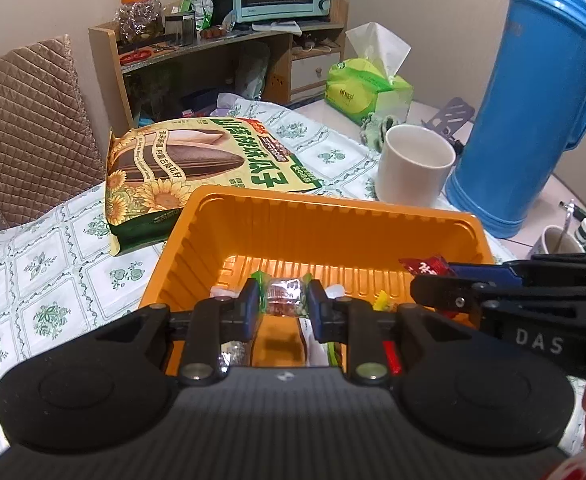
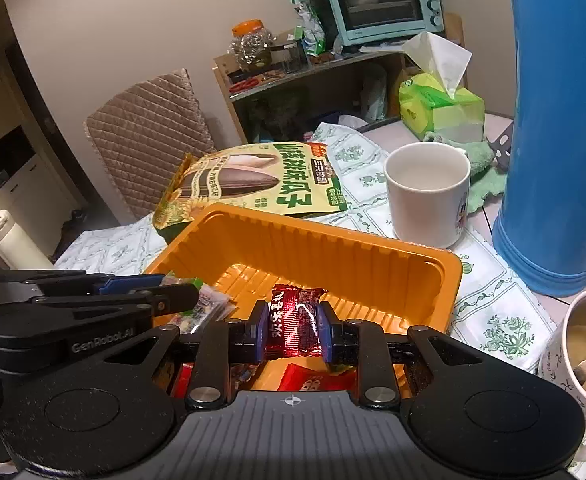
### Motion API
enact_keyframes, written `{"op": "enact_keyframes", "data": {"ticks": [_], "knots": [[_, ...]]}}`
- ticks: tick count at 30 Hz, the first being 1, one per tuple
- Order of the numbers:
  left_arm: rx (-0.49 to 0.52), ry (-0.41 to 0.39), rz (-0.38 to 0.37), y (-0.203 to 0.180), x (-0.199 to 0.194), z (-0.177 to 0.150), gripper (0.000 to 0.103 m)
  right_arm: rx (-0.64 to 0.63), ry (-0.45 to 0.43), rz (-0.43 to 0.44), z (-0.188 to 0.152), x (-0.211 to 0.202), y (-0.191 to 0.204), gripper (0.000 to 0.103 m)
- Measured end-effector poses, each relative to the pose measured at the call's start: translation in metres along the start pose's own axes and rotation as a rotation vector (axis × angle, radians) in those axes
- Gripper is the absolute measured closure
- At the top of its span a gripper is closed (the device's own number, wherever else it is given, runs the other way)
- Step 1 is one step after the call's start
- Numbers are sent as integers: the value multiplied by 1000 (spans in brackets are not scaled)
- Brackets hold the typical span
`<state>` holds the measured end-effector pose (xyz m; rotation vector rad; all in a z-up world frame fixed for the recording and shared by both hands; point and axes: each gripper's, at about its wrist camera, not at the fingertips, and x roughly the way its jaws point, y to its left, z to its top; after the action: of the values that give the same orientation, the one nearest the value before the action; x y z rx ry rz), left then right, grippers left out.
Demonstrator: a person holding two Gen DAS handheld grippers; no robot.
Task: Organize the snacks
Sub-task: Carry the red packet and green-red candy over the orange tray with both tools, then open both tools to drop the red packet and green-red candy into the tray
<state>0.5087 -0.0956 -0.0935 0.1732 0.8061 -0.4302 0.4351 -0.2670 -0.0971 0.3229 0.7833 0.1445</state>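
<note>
An orange plastic tray [image 1: 325, 220] [image 2: 357, 256] sits on the patterned tablecloth with several wrapped snacks at its near end. My left gripper [image 1: 284, 300] is shut on a green-and-clear wrapped candy [image 1: 283, 295] above the tray's near end. My right gripper [image 2: 292, 326] is shut on a red wrapped snack [image 2: 293, 320], also over the tray's near end. The right gripper also shows at the right of the left wrist view [image 1: 437, 280] holding the red snack [image 1: 425, 266]. The left gripper shows at the left of the right wrist view [image 2: 181, 288].
A large sunflower-seed bag [image 1: 197, 164] [image 2: 253, 176] lies behind the tray. A white mug [image 1: 413, 164] [image 2: 427, 192], a blue thermos [image 1: 533, 100] [image 2: 565, 120] and a green tissue pack [image 1: 367, 90] stand to the right. Another cup with a spoon [image 2: 585, 344] is at the near right.
</note>
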Motion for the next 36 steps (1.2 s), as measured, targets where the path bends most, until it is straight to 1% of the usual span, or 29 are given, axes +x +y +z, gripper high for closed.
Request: {"op": "enact_keyframes", "data": {"ticks": [11,22,29,30,33,34,35,36], "knots": [[-10,11,8,5,14,5,80,11,7,-6,2,6,-3,77],[-30,9,1,12,4,-1,80,15,12,4,0,8,-4,77],[-45,-1,-10,15,-8,-4,80,29,0,28,1,7,-2,77],[-49,-3,-11,15,-9,-5,79,32,-7,35,2,6,-1,77],[-70,-8,-12,17,-15,-8,72,51,-27,61,5,4,0,76],[-75,-9,-14,17,-17,-9,71,64,-36,69,5,2,0,74],[-79,-9,-16,18,-19,-10,71,77,-43,72,6,1,-1,66],[-83,-9,-18,18,-21,-11,71,87,-51,76,6,-1,-1,60]]}}
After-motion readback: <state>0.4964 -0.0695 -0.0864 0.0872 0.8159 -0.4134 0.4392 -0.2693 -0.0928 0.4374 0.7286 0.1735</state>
